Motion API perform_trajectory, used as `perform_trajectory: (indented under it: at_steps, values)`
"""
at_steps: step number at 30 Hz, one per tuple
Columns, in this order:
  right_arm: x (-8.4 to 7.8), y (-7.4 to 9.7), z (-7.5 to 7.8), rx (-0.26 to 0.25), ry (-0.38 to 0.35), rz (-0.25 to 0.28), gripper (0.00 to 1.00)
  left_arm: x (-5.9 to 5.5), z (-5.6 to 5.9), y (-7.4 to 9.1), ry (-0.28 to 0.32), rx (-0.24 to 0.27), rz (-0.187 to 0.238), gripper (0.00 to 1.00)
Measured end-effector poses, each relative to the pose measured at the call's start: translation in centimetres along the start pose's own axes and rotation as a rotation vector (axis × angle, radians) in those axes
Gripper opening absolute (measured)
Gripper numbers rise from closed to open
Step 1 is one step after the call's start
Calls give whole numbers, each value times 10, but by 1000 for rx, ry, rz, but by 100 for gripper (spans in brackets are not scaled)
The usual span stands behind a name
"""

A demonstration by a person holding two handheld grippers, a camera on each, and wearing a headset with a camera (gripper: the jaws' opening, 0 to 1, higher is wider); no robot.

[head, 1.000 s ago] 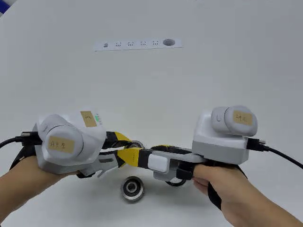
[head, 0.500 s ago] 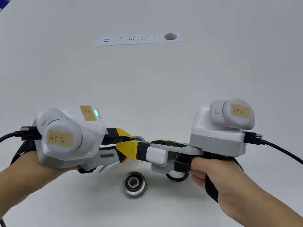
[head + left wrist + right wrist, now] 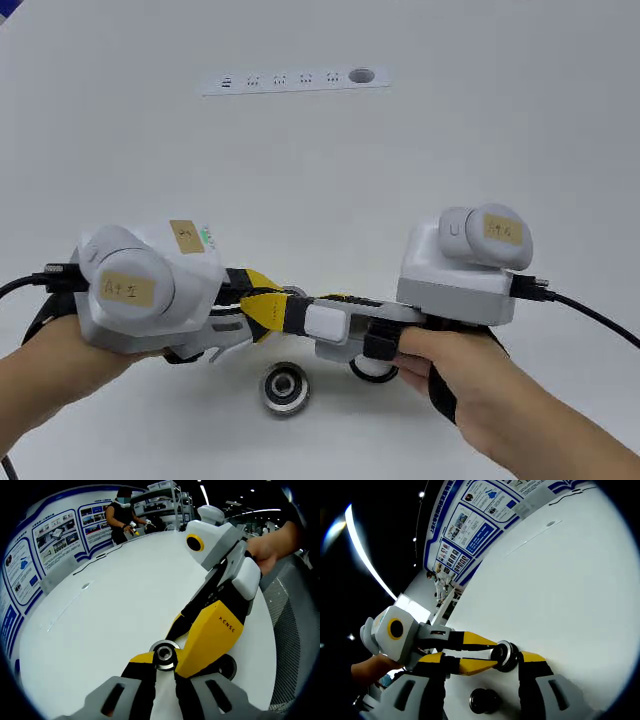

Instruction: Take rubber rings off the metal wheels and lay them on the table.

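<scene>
The metal wheel (image 3: 164, 653) is held up off the table (image 3: 420, 150), pinched between two sets of jaws that meet over it from opposite sides. The left hand-held gripper (image 3: 162, 662) has its jaws drawn in narrow, the black and yellow tips pressed against the wheel. The right hand-held gripper (image 3: 506, 660) comes at that wheel from the other side, its yellow jaws nearly closed and touching the wheel's rim on both sides. Just below the held wheel, nearer the person, a second wheel (image 3: 283, 389) lies flat on the table with a dark rubber ring (image 3: 266, 390) around it. Well beyond the held wheel, a white power strip (image 3: 295, 80) lies on the table.
</scene>
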State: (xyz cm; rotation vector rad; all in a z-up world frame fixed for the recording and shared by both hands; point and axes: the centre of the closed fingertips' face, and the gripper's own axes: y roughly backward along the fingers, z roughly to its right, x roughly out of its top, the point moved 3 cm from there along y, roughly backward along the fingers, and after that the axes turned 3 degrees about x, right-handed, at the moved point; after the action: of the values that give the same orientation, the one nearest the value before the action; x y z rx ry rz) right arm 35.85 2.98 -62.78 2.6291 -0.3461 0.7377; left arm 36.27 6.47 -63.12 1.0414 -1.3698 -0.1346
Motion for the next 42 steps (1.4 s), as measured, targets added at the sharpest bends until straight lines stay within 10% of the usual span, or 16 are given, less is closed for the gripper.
perform_trajectory:
  at_steps: [25, 42]
  values:
    - [-2, 10, 6, 10, -115, 52, 41, 0, 0, 0, 6, -1, 5, 13]
    - [-1, 11, 30, -85, -198, 49, 8, 0, 0, 1, 14, 0, 8, 13]
